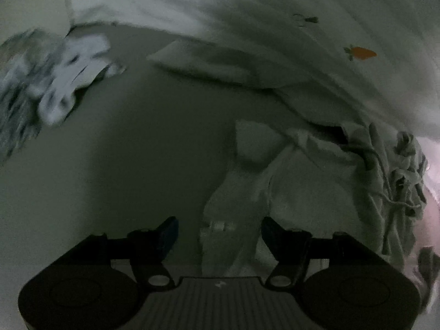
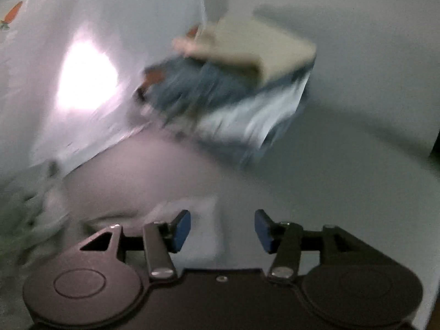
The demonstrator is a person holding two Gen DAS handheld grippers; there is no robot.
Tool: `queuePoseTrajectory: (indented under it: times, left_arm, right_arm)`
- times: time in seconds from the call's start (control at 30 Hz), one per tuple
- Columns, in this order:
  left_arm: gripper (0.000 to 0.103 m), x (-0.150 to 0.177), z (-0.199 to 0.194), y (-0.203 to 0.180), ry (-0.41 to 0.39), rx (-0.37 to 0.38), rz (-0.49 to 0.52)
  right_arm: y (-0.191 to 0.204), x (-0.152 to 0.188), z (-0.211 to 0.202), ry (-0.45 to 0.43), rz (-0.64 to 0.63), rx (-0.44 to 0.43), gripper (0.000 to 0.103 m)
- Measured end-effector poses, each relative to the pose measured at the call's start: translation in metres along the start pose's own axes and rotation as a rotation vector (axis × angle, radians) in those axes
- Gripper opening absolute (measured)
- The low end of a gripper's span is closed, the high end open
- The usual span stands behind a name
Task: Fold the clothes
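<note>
In the left wrist view my left gripper (image 1: 220, 233) is open above a pale grey-green garment (image 1: 247, 181) that lies crumpled on the grey surface (image 1: 137, 165). A strip of that garment runs between the fingers without being pinched. Its drawstrings (image 1: 385, 176) trail at the right. In the right wrist view my right gripper (image 2: 222, 231) is open with nothing gripped. A pale bit of cloth (image 2: 200, 206) lies just beyond its left fingertip. A blurred stack of folded clothes (image 2: 233, 82), beige over blue, lies farther off.
A white sheet with a carrot print (image 1: 360, 52) drapes across the top of the left wrist view and shows at the left of the right wrist view as the sheet (image 2: 41, 68). A crumpled white patterned cloth (image 1: 71, 82) lies at the far left.
</note>
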State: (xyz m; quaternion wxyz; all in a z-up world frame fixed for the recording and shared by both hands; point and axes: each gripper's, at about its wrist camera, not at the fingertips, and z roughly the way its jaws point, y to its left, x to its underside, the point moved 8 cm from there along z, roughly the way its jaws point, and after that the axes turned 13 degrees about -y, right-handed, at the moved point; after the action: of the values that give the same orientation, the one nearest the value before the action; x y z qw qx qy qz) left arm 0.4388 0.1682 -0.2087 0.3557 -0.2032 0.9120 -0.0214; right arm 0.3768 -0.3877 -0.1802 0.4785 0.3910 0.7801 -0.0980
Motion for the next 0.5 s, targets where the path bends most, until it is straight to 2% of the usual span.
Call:
queuePoseTrajectory:
  times: [0.17, 0.23, 0.27, 0.37, 0.47, 0.5]
  left_arm:
    - [0.074, -0.025, 0.047, -0.021, 0.005, 0.067, 0.084]
    - [0.074, -0.032, 0.066, -0.028, 0.017, 0.082, 0.122]
    - [0.074, -0.036, 0.075, -0.032, 0.024, 0.079, 0.151]
    - [0.074, -0.042, 0.096, -0.043, 0.033, 0.111, 0.229]
    - [0.073, -0.042, 0.111, -0.054, 0.049, 0.175, 0.259]
    - [0.068, -0.041, 0.115, -0.057, 0.052, 0.194, 0.263]
  right_arm:
    - [0.056, 0.086, -0.014, 0.288, 0.36, -0.223, 0.053]
    - [0.079, 0.117, -0.017, 0.406, 0.506, -0.264, 0.053]
    - [0.091, 0.127, -0.019, 0.446, 0.534, -0.28, 0.052]
    - [0.125, 0.151, -0.028, 0.527, 0.524, -0.325, 0.052]
    - [0.155, 0.16, -0.038, 0.528, 0.391, -0.34, 0.053]
    - [0.163, 0.162, -0.038, 0.55, 0.372, -0.348, 0.053]
